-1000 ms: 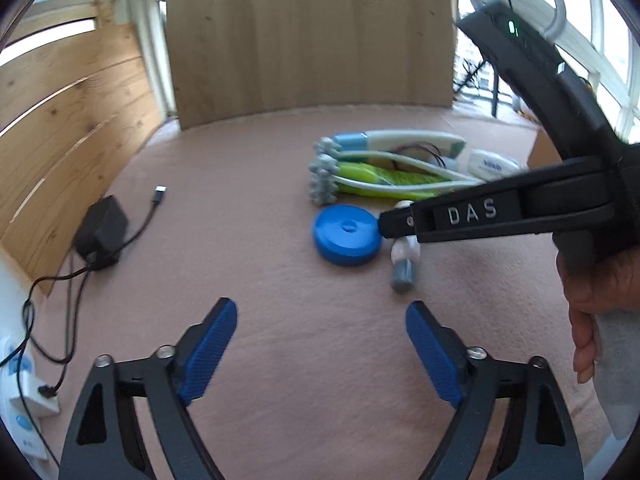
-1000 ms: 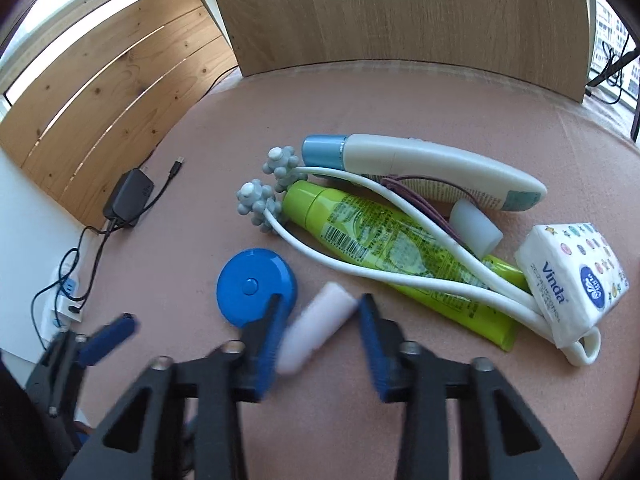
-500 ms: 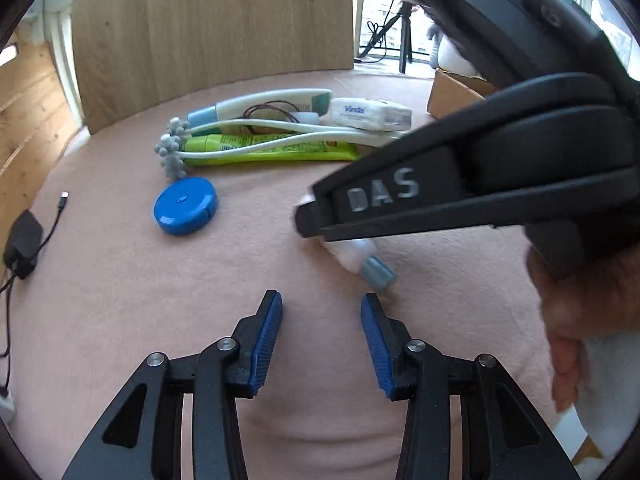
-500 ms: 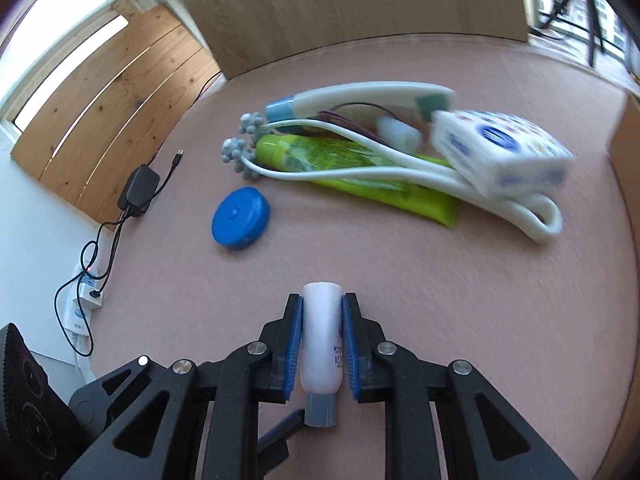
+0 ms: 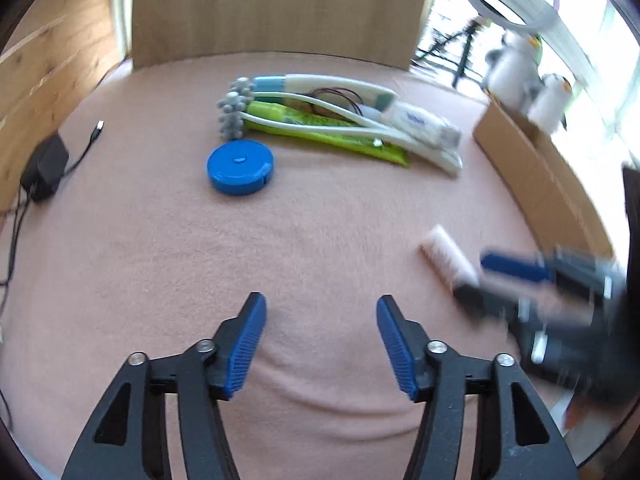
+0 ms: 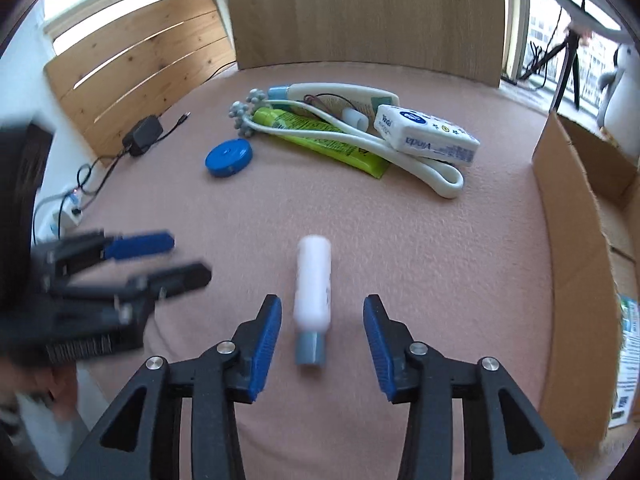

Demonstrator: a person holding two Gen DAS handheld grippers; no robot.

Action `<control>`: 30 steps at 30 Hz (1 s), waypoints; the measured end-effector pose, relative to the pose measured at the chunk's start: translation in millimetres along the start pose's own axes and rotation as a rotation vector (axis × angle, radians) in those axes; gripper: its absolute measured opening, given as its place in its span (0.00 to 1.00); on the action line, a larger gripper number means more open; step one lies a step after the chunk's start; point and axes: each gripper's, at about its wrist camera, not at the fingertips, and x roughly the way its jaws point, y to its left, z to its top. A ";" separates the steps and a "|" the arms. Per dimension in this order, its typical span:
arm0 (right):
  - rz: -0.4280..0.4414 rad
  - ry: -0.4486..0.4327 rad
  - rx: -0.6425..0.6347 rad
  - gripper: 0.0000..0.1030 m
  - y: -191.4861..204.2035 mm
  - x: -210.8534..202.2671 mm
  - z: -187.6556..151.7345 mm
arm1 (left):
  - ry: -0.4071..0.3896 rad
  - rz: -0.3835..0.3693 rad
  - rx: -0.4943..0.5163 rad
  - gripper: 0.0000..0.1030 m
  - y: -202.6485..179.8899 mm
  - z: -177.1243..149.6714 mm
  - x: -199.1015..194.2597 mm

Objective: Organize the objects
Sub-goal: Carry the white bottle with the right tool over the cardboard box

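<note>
A small white bottle with a grey cap lies on the pink cloth, cap toward the camera. It sits between the spread fingers of my right gripper, which is open and not touching it. In the left wrist view the bottle is at the right, beside the blurred right gripper. My left gripper is open over bare cloth with nothing in it. It also shows blurred in the right wrist view as the left gripper.
A blue round tape measure lies mid-cloth. Behind it is a pile: a white massager, a green tube, a white tube and a tissue pack. An open cardboard box stands at the right, a black charger at the left.
The right gripper carried the white bottle nearer and rightwards, then opened and let it go. The left gripper's fingers have spread wider than half a second ago.
</note>
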 end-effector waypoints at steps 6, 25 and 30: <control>-0.046 -0.027 -0.046 0.25 9.7 4.6 -14.1 | 0.065 -0.081 -0.071 0.66 -13.6 19.3 13.6; -0.089 -0.142 -0.062 0.17 20.8 -18.5 -32.2 | 0.132 -0.195 -0.004 0.31 -69.8 31.6 19.1; -0.112 -0.200 -0.060 0.17 14.7 -46.8 -16.1 | 0.072 -0.203 0.038 0.31 -89.0 52.3 -13.3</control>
